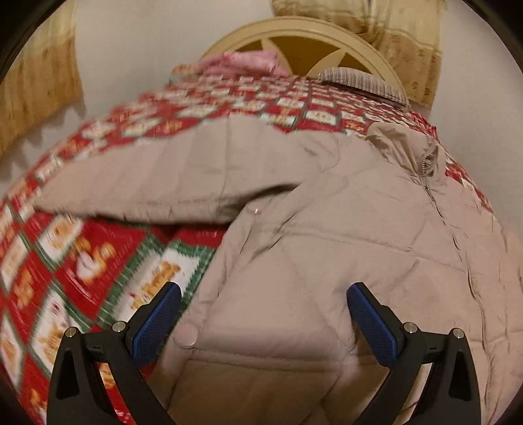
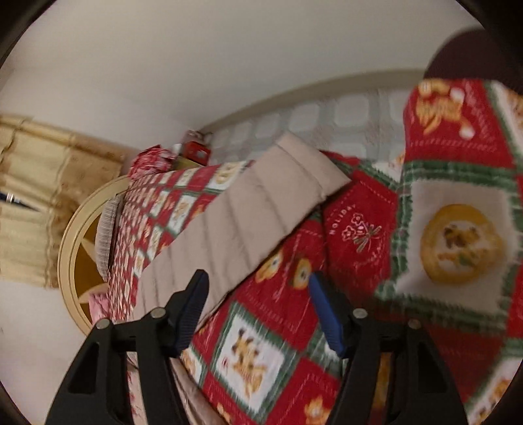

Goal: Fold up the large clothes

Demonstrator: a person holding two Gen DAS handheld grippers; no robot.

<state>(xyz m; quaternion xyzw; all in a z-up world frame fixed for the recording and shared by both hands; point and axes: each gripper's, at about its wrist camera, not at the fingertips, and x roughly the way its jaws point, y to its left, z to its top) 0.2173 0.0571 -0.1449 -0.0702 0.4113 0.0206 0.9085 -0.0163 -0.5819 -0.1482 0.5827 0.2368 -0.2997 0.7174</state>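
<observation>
Blue pads line the two black fingers of the left claw, which are spread wide apart and hold nothing. Between and under them lies the puffy jacket. The right claw is spread wide too, with nothing between its fingers. It hangs over the blanket, right beside the jacket's sleeve.

The jacket is tan and soft, with stitched lines that make puffy squares. It lies flat on the bed, front side up. Its zipper runs up to a tall collar at the far end. One sleeve sticks straight out to the side across the blanket. A round snap button sits near the bottom edge, close to the left claw.

The blanket is red with green and white squares and little orange bears on it. It covers the whole bed. At the far end there is a striped pillow and something pink, in front of a round cream headboard. Yellow curtains hang on the white wall. In the right wrist view the floor beside the bed has pale square tiles.
</observation>
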